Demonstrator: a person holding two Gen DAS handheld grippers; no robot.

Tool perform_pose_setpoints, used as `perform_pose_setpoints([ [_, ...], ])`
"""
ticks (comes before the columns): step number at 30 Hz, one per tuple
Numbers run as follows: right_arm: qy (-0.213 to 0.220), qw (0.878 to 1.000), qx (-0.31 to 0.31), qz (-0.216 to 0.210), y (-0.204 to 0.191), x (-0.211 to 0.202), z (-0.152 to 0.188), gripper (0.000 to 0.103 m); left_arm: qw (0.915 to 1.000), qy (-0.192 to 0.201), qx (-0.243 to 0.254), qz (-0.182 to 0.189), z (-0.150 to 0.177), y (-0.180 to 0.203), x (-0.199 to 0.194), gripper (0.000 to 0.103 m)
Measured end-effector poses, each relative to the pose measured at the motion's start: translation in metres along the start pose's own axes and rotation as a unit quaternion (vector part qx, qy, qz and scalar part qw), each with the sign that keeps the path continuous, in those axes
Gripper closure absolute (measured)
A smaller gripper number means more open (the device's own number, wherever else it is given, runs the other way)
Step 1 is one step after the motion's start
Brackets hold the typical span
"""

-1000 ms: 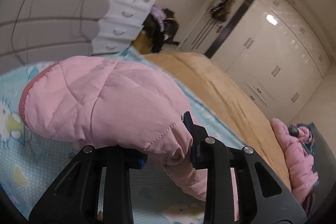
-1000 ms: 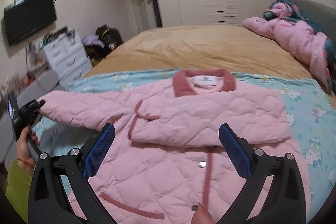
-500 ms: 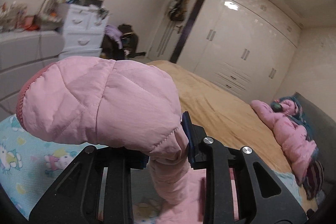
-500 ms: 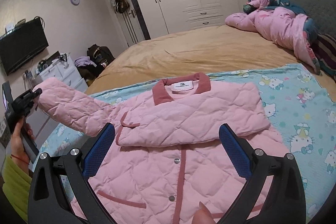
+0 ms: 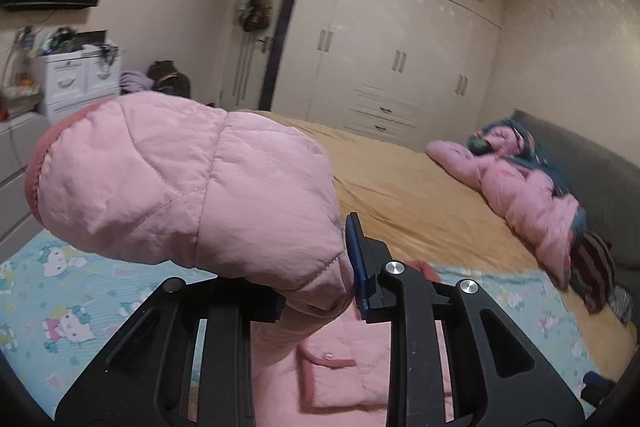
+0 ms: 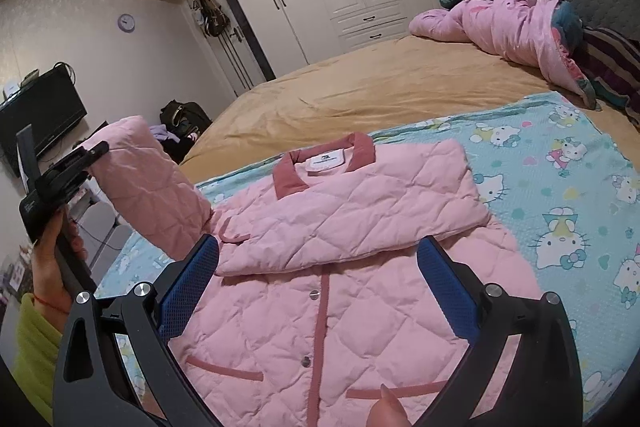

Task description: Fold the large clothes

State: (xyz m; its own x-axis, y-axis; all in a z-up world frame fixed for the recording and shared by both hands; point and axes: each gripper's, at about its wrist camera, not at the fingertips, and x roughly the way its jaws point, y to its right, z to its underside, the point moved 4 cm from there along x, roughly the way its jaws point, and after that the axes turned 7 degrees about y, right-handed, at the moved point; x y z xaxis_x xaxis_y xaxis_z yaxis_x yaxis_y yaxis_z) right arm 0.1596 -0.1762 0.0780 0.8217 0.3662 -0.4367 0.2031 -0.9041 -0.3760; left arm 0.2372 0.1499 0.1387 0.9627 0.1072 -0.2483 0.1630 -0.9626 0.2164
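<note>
The left gripper (image 5: 320,287) is clamped on the cuff end of the quilted pink jacket's sleeve (image 5: 188,183), which bulges above its black fingers and hangs clear of the bed; in the right wrist view this gripper (image 6: 94,151) sits in a hand (image 6: 52,263) with a lime-green cuff, well left of the right gripper. The right gripper (image 6: 318,291) has its blue-padded jaws spread wide with nothing between them, hovering over the front of the pink quilted jacket with darker pink collar and trim (image 6: 328,255). Beyond its tips the other sleeve lies folded across the chest. A white neck label (image 6: 326,159) carries print too small to read. The jacket lies on a turquoise blanket with cartoon cat figures (image 6: 560,211), spread over a tan bedsheet (image 6: 380,87). Far right, a crumpled pink quilt (image 6: 512,23).
</note>
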Motion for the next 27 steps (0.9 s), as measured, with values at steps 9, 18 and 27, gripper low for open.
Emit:
perform_pose_setpoints([
  [9, 0.004, 0.998, 0.051, 0.032, 0.049, -0.003, -0.001, 0.004, 0.9953, -0.047, 0.060, 0.060, 0.049, 0.075, 0.022, 0.085],
  [18, 0.013, 0.993, 0.094, 0.068, 0.097, -0.013, 0.000, 0.004, 0.9834, -0.111, 0.102, 0.101, 0.105, 0.132, 0.052, 0.085],
  [27, 0.002, 0.989, 0.123, 0.087, 0.129, -0.005, 0.007, 0.004, 0.9603, -0.193, 0.157, 0.126, 0.172, 0.170, 0.084, 0.085],
])
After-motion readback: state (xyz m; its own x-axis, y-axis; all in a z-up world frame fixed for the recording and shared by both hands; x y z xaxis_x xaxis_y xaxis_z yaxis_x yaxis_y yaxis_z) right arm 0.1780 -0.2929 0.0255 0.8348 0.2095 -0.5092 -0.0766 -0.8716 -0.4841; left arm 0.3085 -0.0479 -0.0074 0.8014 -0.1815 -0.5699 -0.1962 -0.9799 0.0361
